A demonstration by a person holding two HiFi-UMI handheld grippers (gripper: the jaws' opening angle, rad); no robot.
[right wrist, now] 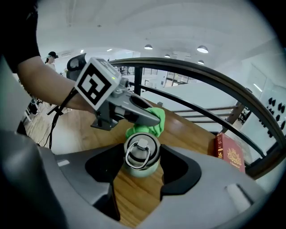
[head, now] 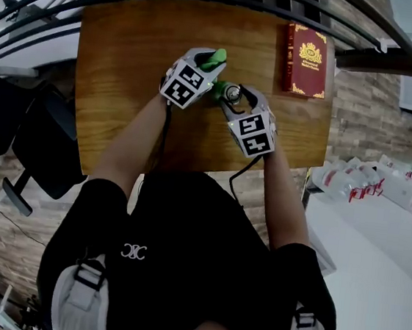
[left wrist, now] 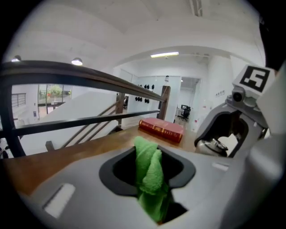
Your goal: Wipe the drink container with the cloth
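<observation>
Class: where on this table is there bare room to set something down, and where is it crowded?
Bare: the table, left of the left gripper, and this side of the red book. Crowded: the centre, with the right gripper, bottle and green cloth.

Your head camera looks steeply down past your chest onto the whole bench [head: 127, 78]. Each gripper view rides close behind its own jaws, low over the bench: the left faces the red book [left wrist: 161, 129], the right faces the railing [right wrist: 201, 73]. All three share the book. The left view catches the right gripper [left wrist: 215, 144], the right view the left gripper [right wrist: 154, 119].
</observation>
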